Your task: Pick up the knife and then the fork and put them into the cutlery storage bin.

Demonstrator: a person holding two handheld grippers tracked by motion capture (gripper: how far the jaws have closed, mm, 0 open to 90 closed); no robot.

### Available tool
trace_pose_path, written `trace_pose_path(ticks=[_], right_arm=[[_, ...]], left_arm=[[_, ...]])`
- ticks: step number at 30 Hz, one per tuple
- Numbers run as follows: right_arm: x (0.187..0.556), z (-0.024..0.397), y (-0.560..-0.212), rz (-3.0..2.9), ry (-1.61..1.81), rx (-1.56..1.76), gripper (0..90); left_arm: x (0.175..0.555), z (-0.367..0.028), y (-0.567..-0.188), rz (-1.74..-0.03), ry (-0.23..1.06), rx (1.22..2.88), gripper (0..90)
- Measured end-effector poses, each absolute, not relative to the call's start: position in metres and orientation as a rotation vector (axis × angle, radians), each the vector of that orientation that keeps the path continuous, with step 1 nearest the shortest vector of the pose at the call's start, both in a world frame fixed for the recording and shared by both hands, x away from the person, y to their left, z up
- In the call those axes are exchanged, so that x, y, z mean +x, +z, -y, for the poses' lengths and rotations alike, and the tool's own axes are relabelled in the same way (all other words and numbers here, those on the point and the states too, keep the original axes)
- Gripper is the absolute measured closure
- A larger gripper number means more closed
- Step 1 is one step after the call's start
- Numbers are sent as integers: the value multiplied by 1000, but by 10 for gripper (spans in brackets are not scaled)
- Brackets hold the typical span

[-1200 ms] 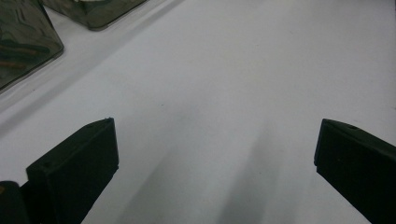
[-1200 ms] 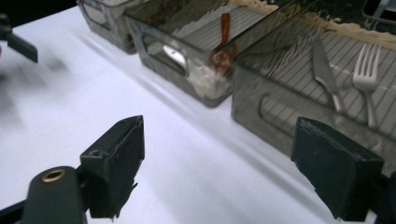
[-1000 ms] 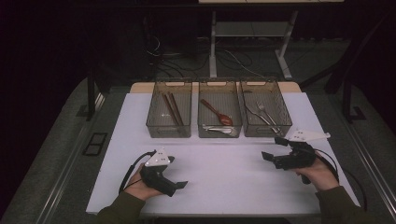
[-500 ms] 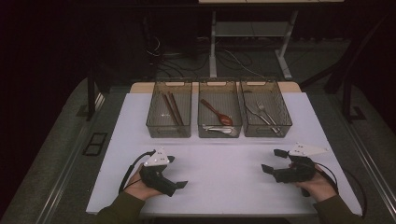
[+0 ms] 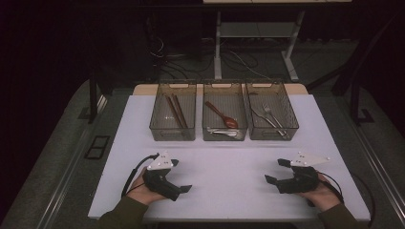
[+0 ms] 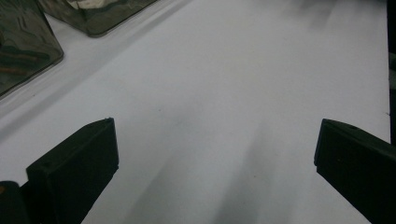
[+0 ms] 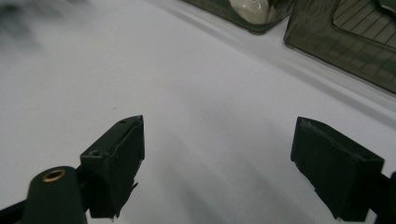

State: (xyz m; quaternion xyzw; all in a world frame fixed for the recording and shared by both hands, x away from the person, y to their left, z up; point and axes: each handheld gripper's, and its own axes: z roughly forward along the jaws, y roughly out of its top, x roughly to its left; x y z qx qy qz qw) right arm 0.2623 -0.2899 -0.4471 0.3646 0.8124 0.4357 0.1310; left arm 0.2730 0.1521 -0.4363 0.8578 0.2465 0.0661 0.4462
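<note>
- The left gripper (image 5: 180, 175) sits in the lower left of the high view, held low over the white desk (image 5: 229, 157) by the person's left hand (image 5: 143, 191); its fingers stand wide apart with nothing between them.
- In the left gripper view its two black fingers (image 6: 77, 172) rise from the bottom corners, bare desk between them.
- The right gripper (image 5: 277, 171) sits in the lower right of the high view, held by the right hand (image 5: 321, 193); its fingers are also spread wide and hold nothing.
- In the right gripper view bare desk lies between the fingers (image 7: 116, 158).
- Three smoky see-through bins stand side by side at the upper middle of the desk, well apart from both grippers.
- The left bin (image 5: 157, 128) holds dark chopsticks (image 5: 175, 110).
- The middle bin (image 5: 224, 136) holds a brown spoon (image 5: 222, 114) and a pale utensil (image 5: 222, 131) toward its near wall.
- The right bin (image 5: 292, 125) holds metal forks (image 5: 268, 116).
- Each gripper's cable (image 5: 131, 175) trails beside its hand.
</note>
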Motion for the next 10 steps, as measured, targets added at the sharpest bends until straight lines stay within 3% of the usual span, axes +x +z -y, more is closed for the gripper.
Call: trace_pose_path(ticks=[10], right_arm=[[262,289,-448,-2371,1251,1051,177]], left_arm=[[274,-152,-437,-611,163,2123,0]])
